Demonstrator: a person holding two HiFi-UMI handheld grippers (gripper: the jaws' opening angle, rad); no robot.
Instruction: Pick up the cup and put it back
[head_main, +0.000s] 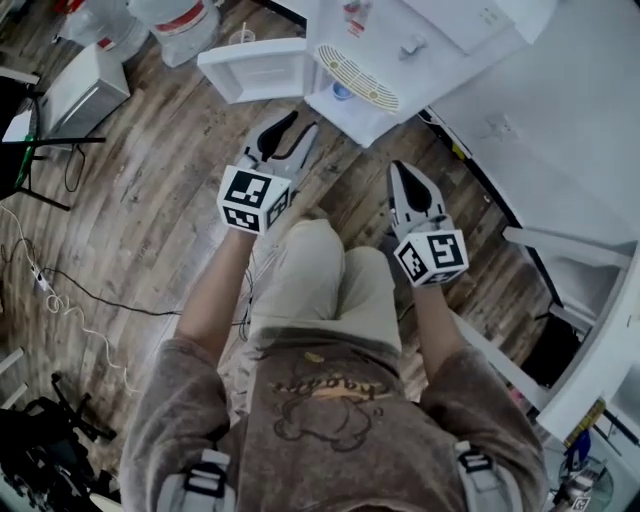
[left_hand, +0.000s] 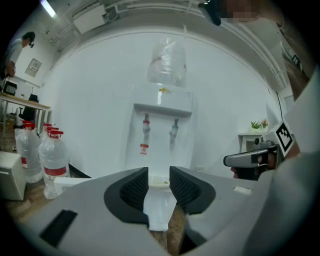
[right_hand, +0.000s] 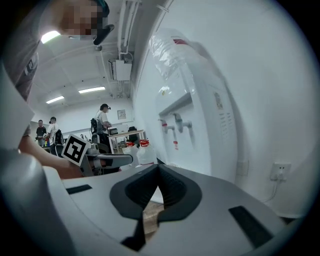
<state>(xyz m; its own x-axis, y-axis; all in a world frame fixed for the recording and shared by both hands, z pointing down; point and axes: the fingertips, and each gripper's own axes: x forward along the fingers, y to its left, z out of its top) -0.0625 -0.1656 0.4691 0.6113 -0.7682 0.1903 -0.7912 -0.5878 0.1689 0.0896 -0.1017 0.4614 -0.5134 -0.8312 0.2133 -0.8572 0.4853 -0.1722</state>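
Observation:
No cup shows in any view. A white water dispenser (head_main: 400, 40) with two taps and an inverted bottle stands ahead of me; it also appears in the left gripper view (left_hand: 162, 130) and the right gripper view (right_hand: 195, 125). My left gripper (head_main: 292, 128) (left_hand: 159, 175) is held in the air facing it, open, with nothing between its fingers. To its right, my right gripper (head_main: 401, 172) (right_hand: 158, 167) is shut with its pads together and holds nothing. Both are short of the dispenser.
The dispenser's lower white door (head_main: 255, 68) swings open to the left. Large water bottles (head_main: 180, 20) (left_hand: 52, 160) stand on the wooden floor at left. White wall and shelving (head_main: 580, 260) run along the right. People stand by desks far off (right_hand: 102, 120).

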